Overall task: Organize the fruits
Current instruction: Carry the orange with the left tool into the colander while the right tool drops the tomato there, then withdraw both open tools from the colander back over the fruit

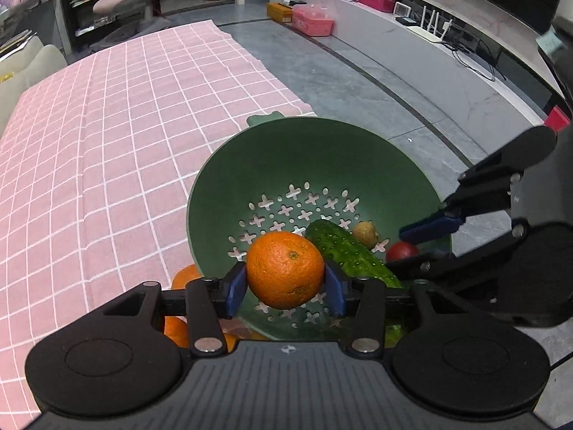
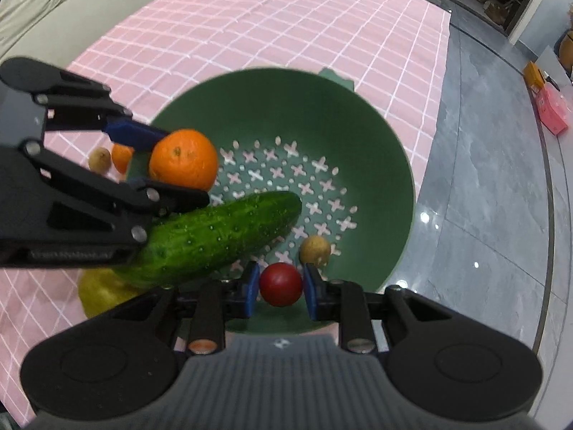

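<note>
Right now your left hand-held gripper (image 1: pixel 285 283) clamps the orange (image 1: pixel 285 269) above the green colander (image 1: pixel 258 165), while your right hand-held gripper (image 2: pixel 280 286) brackets the small red fruit (image 2: pixel 280 284) there with slight gaps, likely ready to drop both.

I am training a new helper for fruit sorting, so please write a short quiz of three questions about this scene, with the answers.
1. True or false: the green colander stands on a blue cloth.
2. What is between the fingers of the left gripper? A orange; B banana; C apple.
3. Fill in: between the fingers of the right gripper is a red ____.
Key: 1 false, the cloth is pink; 2 A; 3 tomato.
</note>
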Tool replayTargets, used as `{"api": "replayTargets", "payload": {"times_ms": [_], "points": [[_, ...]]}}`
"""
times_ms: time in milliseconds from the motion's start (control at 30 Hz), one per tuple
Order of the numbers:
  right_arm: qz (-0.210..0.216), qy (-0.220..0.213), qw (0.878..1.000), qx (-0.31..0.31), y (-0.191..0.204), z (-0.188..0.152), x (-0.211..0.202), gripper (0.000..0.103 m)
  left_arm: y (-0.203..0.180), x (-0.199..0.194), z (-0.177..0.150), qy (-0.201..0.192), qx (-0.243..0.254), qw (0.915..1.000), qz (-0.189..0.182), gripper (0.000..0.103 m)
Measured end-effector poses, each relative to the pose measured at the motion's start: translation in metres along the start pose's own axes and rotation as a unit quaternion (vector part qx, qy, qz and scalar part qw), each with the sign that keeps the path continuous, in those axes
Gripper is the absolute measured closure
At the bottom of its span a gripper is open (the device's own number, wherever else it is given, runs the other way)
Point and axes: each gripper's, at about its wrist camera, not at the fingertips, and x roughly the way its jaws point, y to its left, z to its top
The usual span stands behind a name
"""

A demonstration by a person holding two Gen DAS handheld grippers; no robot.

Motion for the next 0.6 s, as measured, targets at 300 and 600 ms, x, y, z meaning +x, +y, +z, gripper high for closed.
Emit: {"api": "replayTargets", "payload": {"times_ms": [300, 600], "points": [[-0.001, -0.014, 1.0, 0.009, -0.001, -0.002, -0.008, 0.063, 0.021, -0.027, -0.007, -0.041, -0.044, 0.9975, -0.038, 0.033], [-0.004, -0.06, 0.998, 0.004, 0.01, 0.006, -0.044, 0.063, 0.063, -0.058, -0.017, -0.084, -0.103, 0.991, -0.018, 0.033]]}}
